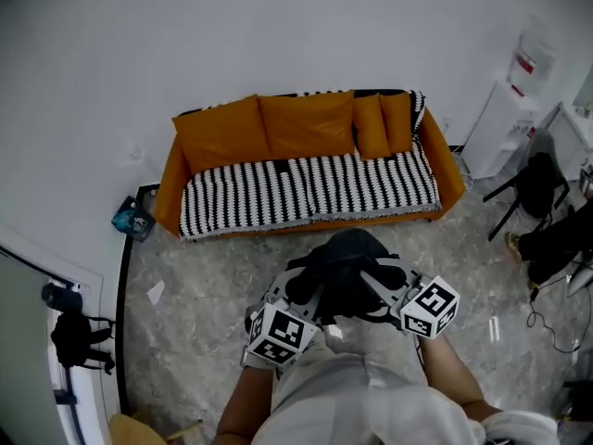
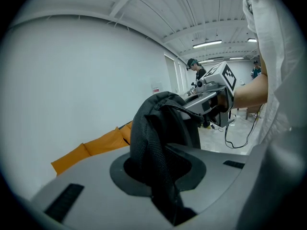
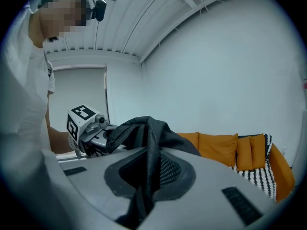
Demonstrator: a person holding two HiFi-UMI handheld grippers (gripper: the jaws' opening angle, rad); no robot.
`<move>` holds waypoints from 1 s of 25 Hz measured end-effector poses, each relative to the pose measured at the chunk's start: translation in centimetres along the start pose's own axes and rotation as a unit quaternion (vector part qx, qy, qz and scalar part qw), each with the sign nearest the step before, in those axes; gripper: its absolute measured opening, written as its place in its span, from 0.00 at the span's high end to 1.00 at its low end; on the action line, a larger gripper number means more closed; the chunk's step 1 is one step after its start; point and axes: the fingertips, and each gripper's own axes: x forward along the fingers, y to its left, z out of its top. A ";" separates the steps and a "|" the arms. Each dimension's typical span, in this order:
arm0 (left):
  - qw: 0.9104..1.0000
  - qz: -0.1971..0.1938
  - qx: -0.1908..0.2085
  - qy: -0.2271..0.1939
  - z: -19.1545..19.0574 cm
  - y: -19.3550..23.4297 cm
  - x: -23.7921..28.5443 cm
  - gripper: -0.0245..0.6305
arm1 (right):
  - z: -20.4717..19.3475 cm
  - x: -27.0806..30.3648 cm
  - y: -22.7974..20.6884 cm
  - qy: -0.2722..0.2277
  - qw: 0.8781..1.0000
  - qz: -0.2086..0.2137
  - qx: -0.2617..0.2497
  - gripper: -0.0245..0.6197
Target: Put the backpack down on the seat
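Backpack [image 1: 341, 272]: black, slumped, underside hidden behind both grippers, outline hard to make out; short of sofa [image 1: 170, 193] front edge. Clenched on backpack fabric: left gripper [image 2: 160, 172], right gripper [image 3: 147, 176].

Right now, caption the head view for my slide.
Black backpack held by left gripper and right gripper, facing the orange sofa.

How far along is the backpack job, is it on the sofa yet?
Not yet. Done: the backpack is picked up, with the left gripper and the right gripper each shut on it. In hand: it hangs between them over the marble floor, short of the sofa. Left: bring it over the striped seat, lower it there and open both grippers.
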 end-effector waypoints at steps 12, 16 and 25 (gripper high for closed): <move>1.000 0.004 -0.009 -0.001 -2.3 6.7 0.6 0.85 | 0.6 7.0 -1.4 0.015 1.000 0.009 0.010 0.90; 1.000 0.003 0.000 -0.002 -2.2 7.8 1.6 0.85 | 0.6 7.7 -2.1 0.010 1.000 0.010 0.016 0.90; 1.000 -0.002 -0.007 0.003 -1.2 10.6 5.0 0.85 | 1.3 9.5 -6.2 0.015 0.999 0.012 0.026 0.90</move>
